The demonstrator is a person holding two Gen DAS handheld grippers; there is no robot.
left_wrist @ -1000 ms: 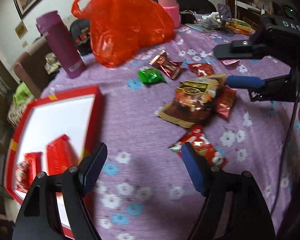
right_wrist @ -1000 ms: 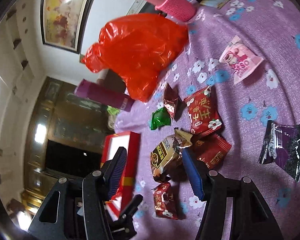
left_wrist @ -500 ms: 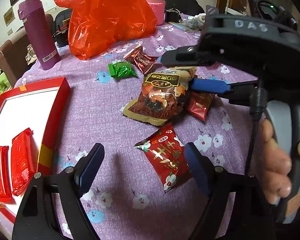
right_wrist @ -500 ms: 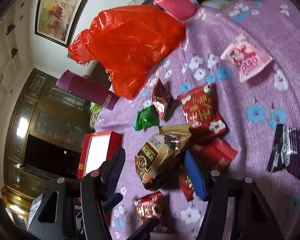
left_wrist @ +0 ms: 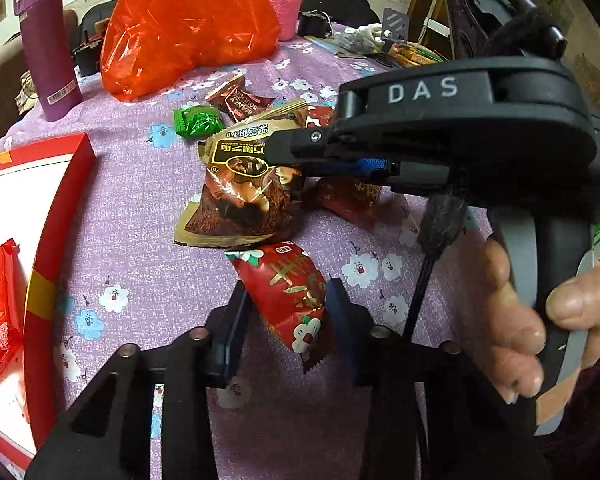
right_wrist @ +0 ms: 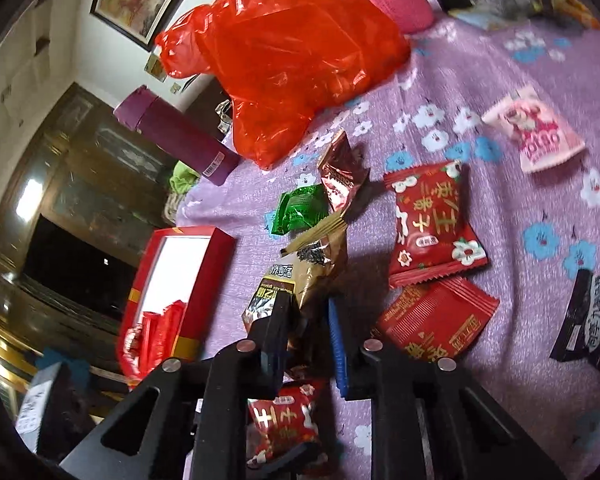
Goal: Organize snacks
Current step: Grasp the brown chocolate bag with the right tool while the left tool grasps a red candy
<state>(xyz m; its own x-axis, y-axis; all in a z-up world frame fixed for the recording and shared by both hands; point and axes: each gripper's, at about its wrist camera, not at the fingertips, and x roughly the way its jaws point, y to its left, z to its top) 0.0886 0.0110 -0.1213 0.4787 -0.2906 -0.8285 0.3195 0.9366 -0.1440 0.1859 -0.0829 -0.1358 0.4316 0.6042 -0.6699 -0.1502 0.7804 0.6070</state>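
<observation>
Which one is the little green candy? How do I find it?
Find the big orange-red plastic bag on the purple flowery tablecloth. Just in front of it, beside a shiny brown wrapper, lies the green candy. It's the only green packet there.

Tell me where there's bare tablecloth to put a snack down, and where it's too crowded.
Free: the cloth strip between the red box and the brown snack bag, and inside the box, its white floor. Crowded: packets around the green candy, where both grippers work.

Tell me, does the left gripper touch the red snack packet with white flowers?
Touching. In the left wrist view, the left gripper has just been closing, and both fingers now press the sides of the red snack packet.
</observation>
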